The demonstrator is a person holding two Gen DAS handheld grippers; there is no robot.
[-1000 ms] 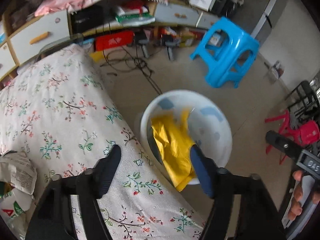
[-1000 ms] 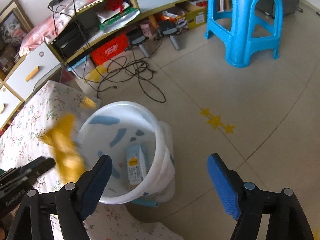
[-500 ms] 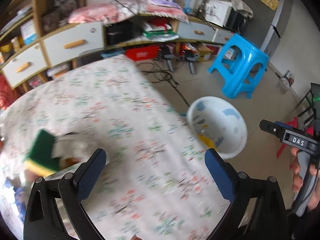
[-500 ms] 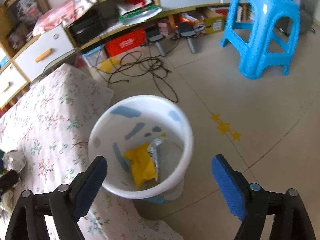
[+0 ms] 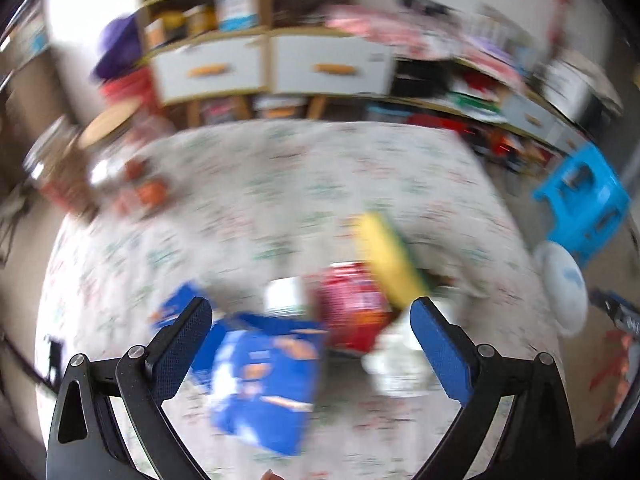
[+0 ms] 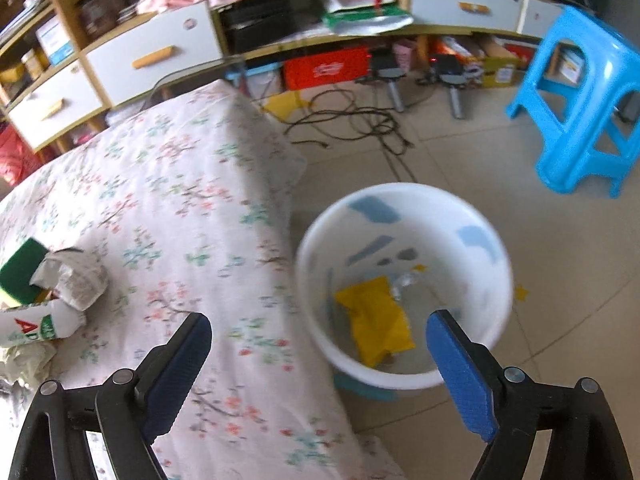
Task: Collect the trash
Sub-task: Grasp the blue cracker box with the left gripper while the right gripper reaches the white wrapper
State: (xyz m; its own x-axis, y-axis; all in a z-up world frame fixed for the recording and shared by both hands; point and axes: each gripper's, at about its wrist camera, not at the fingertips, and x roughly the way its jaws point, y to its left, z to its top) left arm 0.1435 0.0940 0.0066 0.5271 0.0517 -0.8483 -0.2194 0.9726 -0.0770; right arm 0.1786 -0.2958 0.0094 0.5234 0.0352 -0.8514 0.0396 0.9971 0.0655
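**Q:** With both sets of tongs spread wide and nothing between the pads, what is each one lined up on?

**A:** As far as the blur allows, the left gripper [image 5: 311, 320] hangs over a heap of litter: a blue wrapper [image 5: 264, 376] sits just ahead of and between its fingers, a red packet [image 5: 354, 312] a little further out, and a yellow-and-green sponge [image 5: 390, 264] beyond that toward the right finger. I judge it is placed there to take the next piece, though which piece I cannot tell.

**Q:** And the right one?

**A:** The right gripper [image 6: 318, 348] gapes empty too. Its right finger overlaps the near rim of a white bucket [image 6: 404, 192] standing on the floor, just beside the hanging tablecloth. A yellow bag [image 6: 374, 316] already lies at the bottom, so some trash is collected — more waits on the table. Far off its left finger lie crumpled paper [image 6: 76, 280], a white bottle [image 6: 40, 322] and the green sponge, bunched close together.

**Q:** Why a bucket down there?

**A:** Probably so a piece can be dropped in just past the table edge.

**Q:** The surroundings?

**A:** A floral tablecloth [image 6: 168, 184] covers the table. Beyond it are tiled floor, loose black cables [image 6: 360, 120], a blue plastic stool [image 6: 576, 96] and a cluttered cabinet with white drawers [image 6: 148, 52].
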